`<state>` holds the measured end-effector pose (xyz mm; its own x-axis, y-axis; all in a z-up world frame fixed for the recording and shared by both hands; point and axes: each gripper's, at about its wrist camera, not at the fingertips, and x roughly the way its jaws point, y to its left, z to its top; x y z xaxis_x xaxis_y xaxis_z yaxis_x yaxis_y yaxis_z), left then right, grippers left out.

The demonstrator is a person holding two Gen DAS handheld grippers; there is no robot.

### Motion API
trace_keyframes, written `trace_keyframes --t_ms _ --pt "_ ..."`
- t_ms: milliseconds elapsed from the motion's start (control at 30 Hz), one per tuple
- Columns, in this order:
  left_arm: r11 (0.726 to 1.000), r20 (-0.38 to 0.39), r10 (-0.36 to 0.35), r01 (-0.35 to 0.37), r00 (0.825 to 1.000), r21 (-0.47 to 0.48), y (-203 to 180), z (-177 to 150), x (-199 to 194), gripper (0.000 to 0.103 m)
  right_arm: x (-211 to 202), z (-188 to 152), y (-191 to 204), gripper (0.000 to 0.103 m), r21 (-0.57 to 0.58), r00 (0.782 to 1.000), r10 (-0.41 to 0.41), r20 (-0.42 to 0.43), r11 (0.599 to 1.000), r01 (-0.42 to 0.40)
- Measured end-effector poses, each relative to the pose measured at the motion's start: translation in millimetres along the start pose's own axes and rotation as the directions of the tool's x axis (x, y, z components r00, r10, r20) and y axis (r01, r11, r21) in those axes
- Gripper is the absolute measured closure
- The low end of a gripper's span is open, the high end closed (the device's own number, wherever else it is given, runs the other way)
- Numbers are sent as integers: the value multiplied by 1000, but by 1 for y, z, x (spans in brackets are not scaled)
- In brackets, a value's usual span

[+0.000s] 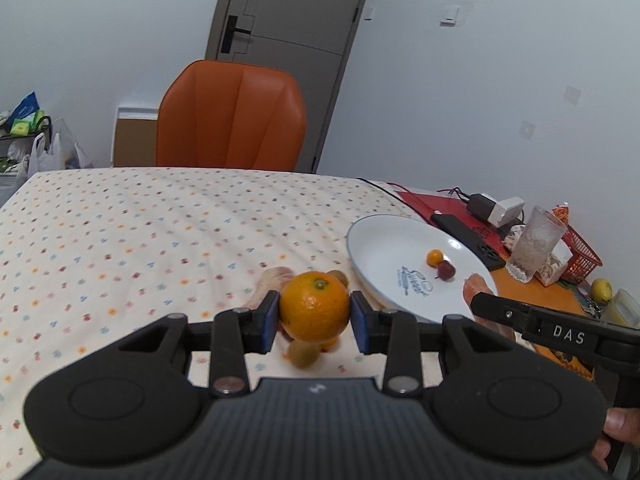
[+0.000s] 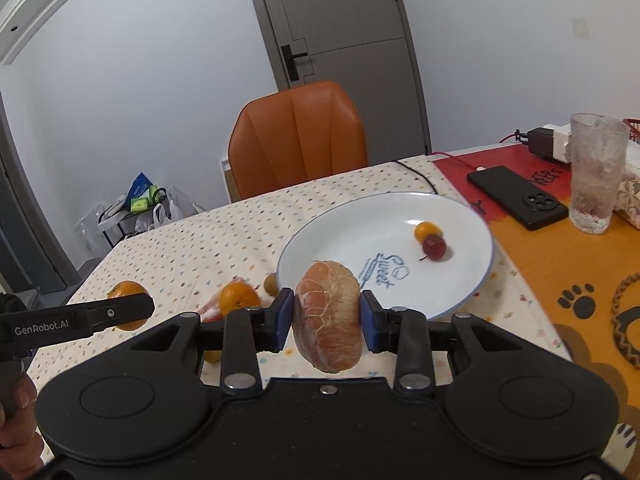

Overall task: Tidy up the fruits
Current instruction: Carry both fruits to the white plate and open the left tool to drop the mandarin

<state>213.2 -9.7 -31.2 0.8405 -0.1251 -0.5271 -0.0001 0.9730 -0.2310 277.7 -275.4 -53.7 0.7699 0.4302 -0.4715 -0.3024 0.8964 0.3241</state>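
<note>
My left gripper (image 1: 314, 317) is shut on an orange (image 1: 314, 306) and holds it above the table. My right gripper (image 2: 327, 312) is shut on a peeled pomelo segment (image 2: 329, 316), held just in front of the white plate (image 2: 332, 236). The plate (image 1: 376, 240) holds a small orange fruit (image 2: 426, 231) and a dark red cherry (image 2: 434, 246). On the cloth lie another orange (image 2: 239, 299), a kiwi (image 1: 302, 353), a second kiwi (image 2: 271, 283) and another pomelo piece (image 1: 269, 284). The left gripper's orange (image 2: 127, 294) also shows in the right wrist view.
An orange chair (image 1: 232, 116) stands behind the table. At the right are a glass (image 2: 596, 172), a black phone (image 2: 518, 202), chargers (image 1: 496, 206), a red basket (image 1: 582, 254) and a lemon (image 1: 601, 290). A floral cloth (image 1: 140, 240) covers the table.
</note>
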Motion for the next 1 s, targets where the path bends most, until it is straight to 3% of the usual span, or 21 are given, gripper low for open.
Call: trace_keyframes --t_ms 567,1000 --pt "998 16 -40 39 999 56 -48 17 24 67 -6 14 -45 69 47 999 -14 39 999 12" --pt "994 -36 -64 67 997 89 -80 16 71 67 1 18 -83 69 91 998 -44 47 995 39"
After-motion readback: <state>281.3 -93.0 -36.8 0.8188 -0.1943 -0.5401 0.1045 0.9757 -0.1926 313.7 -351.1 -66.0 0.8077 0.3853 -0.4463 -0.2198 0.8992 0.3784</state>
